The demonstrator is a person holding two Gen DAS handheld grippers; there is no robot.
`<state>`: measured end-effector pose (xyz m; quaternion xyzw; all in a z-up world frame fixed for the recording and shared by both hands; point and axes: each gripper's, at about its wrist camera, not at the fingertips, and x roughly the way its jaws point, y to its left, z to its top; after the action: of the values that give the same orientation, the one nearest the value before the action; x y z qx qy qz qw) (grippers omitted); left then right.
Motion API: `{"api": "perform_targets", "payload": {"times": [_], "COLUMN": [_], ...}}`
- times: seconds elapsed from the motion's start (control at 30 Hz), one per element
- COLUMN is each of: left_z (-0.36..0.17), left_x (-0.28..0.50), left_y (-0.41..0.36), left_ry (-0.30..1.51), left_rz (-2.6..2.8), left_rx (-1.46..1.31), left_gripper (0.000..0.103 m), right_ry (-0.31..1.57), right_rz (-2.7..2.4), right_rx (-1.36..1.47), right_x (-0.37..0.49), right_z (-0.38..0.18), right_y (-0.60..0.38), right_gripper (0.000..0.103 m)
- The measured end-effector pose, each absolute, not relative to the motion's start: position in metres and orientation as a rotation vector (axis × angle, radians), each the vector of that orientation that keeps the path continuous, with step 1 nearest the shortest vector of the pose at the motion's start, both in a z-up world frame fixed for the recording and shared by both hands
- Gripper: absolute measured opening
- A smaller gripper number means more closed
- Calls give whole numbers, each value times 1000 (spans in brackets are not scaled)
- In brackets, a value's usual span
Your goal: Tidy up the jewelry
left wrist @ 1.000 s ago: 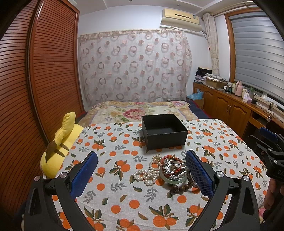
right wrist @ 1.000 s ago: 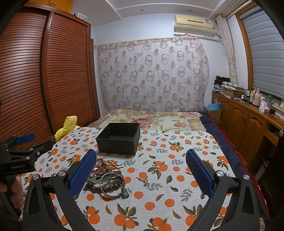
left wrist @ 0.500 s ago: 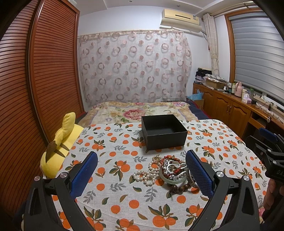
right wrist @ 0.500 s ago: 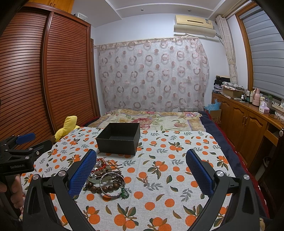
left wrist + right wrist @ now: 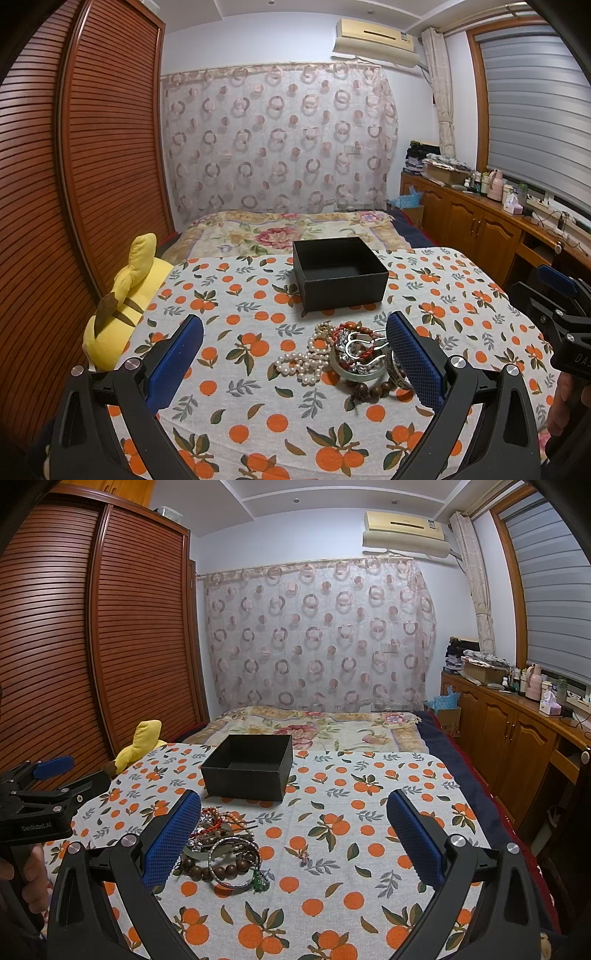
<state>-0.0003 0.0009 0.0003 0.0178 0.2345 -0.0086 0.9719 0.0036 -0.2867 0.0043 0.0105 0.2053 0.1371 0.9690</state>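
A pile of jewelry (image 5: 354, 356) lies on the orange-print cloth: a pearl necklace (image 5: 301, 363), a pale green bangle (image 5: 356, 374), silver pieces and brown wooden beads (image 5: 371, 389). It also shows in the right wrist view (image 5: 221, 843), with a metal bangle (image 5: 233, 864). An open, empty black box (image 5: 340, 273) stands just beyond the pile, also in the right wrist view (image 5: 248, 766). My left gripper (image 5: 295, 363) is open above the cloth, left of the pile. My right gripper (image 5: 293, 843) is open, with the pile by its left finger (image 5: 170, 840).
A yellow plush toy (image 5: 122, 310) lies at the cloth's left edge. A small loose trinket (image 5: 303, 854) sits right of the pile. A floral bedspread (image 5: 288, 230) lies beyond the box. Wooden cabinets (image 5: 517, 734) run along the right, a slatted wardrobe (image 5: 92, 646) along the left.
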Motion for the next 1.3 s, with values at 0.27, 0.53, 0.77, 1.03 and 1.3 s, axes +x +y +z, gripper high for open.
{"api": "perform_targets", "payload": {"times": [0.27, 0.53, 0.77, 1.03, 1.3], "left_z": [0, 0, 0, 0, -9], "left_x": [0, 0, 0, 0, 4], "left_y": [1, 1, 1, 1, -1], "left_ry": [473, 472, 472, 471, 506], "left_rz": [-17, -17, -17, -18, -40], "left_rx": [37, 36, 36, 35, 30], "left_gripper": [96, 96, 96, 96, 96], "right_ry": [414, 413, 414, 414, 440], "right_rz": [277, 277, 277, 278, 321], "right_rx": [21, 20, 21, 21, -1], "right_x": [3, 2, 2, 2, 7], "right_z": [5, 5, 5, 5, -3], "right_y": [-287, -287, -287, -287, -283], "right_gripper": [101, 101, 101, 101, 101]}}
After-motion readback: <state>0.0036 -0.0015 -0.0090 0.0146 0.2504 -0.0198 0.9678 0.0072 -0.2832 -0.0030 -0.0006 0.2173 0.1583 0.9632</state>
